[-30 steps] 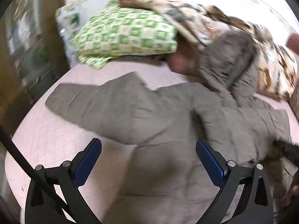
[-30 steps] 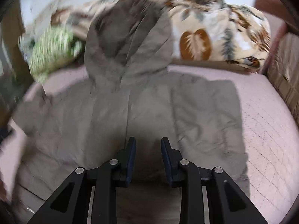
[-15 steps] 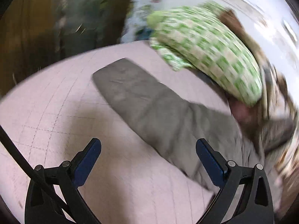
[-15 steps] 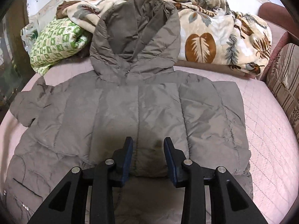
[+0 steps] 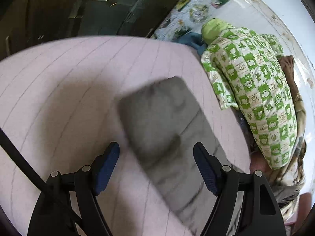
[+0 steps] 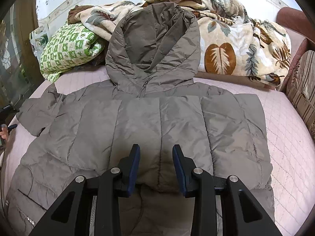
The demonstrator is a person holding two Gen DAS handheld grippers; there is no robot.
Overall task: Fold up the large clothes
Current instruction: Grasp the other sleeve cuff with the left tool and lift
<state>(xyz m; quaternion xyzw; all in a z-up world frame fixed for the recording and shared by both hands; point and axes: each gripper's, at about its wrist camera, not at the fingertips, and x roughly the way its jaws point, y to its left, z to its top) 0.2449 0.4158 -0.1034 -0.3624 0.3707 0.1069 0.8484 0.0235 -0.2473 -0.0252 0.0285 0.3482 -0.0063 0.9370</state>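
Note:
A grey-brown hooded puffer jacket (image 6: 157,122) lies flat on a pink quilted bed (image 6: 285,137), hood at the far side, its right sleeve folded across the body. Its left sleeve (image 5: 167,122) stretches out on the bed in the left wrist view. My left gripper (image 5: 156,157) is open just above the sleeve's cuff end, one finger on each side, holding nothing. My right gripper (image 6: 156,157) is partly open and empty over the middle of the jacket, above the folded sleeve's cuff. The left gripper's tip (image 6: 11,126) shows at the left edge of the right wrist view.
A green-and-white patterned quilt (image 5: 256,90) and a cream leaf-print blanket (image 6: 236,45) are piled along the far side of the bed against the wall. A striped cushion (image 6: 303,90) sits at the right. Dark furniture (image 5: 78,5) stands beyond the bed's left edge.
My left gripper swung left from the jacket body and closed in on the outstretched sleeve's cuff, with its fingers a little narrower. My right gripper stayed over the jacket and opened a little wider.

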